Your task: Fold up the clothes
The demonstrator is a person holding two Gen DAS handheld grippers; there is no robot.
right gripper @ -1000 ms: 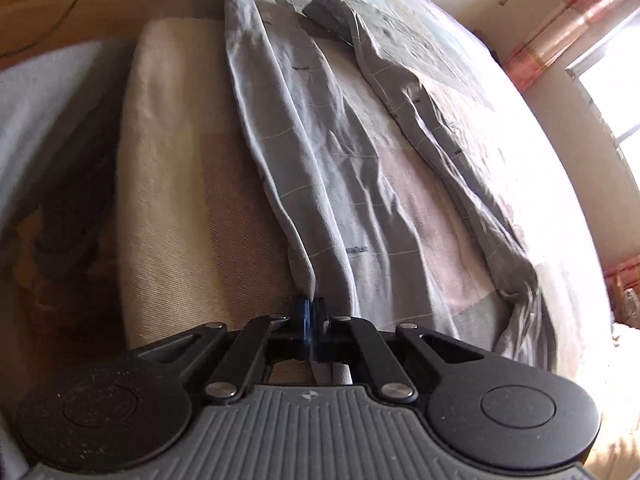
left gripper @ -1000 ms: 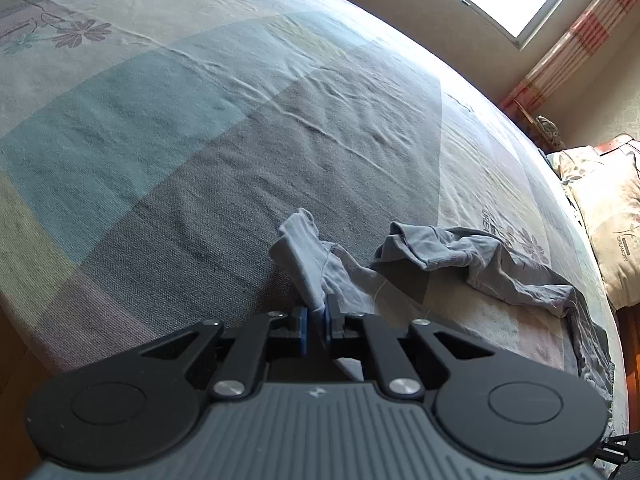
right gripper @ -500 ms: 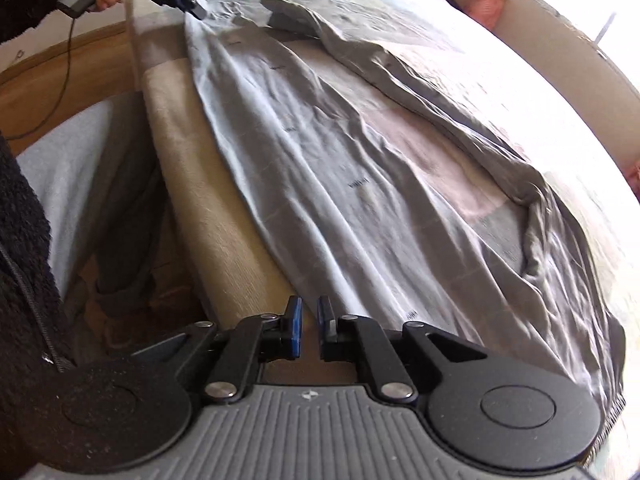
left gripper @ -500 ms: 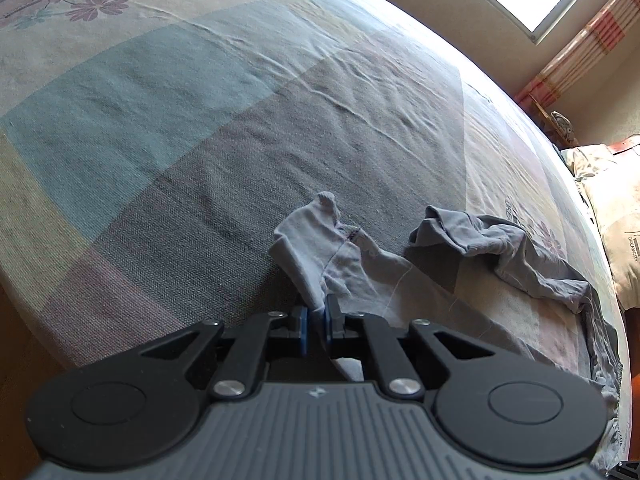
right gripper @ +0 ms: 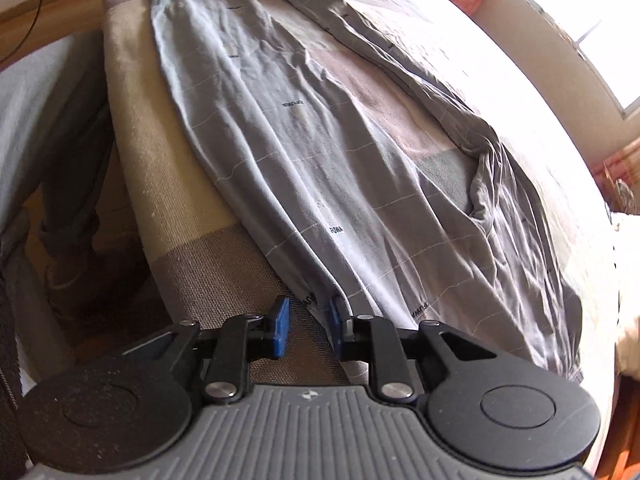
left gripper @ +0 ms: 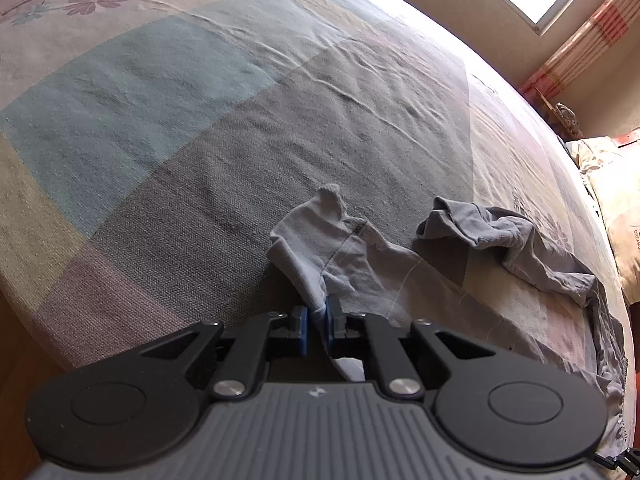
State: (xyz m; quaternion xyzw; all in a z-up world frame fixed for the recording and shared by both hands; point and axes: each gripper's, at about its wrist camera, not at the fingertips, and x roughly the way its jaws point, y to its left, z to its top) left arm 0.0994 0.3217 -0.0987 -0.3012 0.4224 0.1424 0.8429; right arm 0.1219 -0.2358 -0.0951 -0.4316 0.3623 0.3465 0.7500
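Pinching a corner of the grey garment with my left gripper, I have its 2 blue pads pressed onto the cloth, just as they were 1 second ago. The fabric runs from that pinch out across the patchwork bedspread, and a bunched sleeve lies further right, near the pillow. Compared with 0.5 seconds ago the sleeve sits a little nearer the pillow side of the left view and the corner stands up more.

My right gripper has changed most: 1 second ago its pads were clamped on the hem, 0.5 seconds ago they were slightly apart, and now they are spread wide. The hem edge lies between them, touching the right pad only. The garment is stretched long and fairly flat over the bed, wrinkled, with thin pale lines across it
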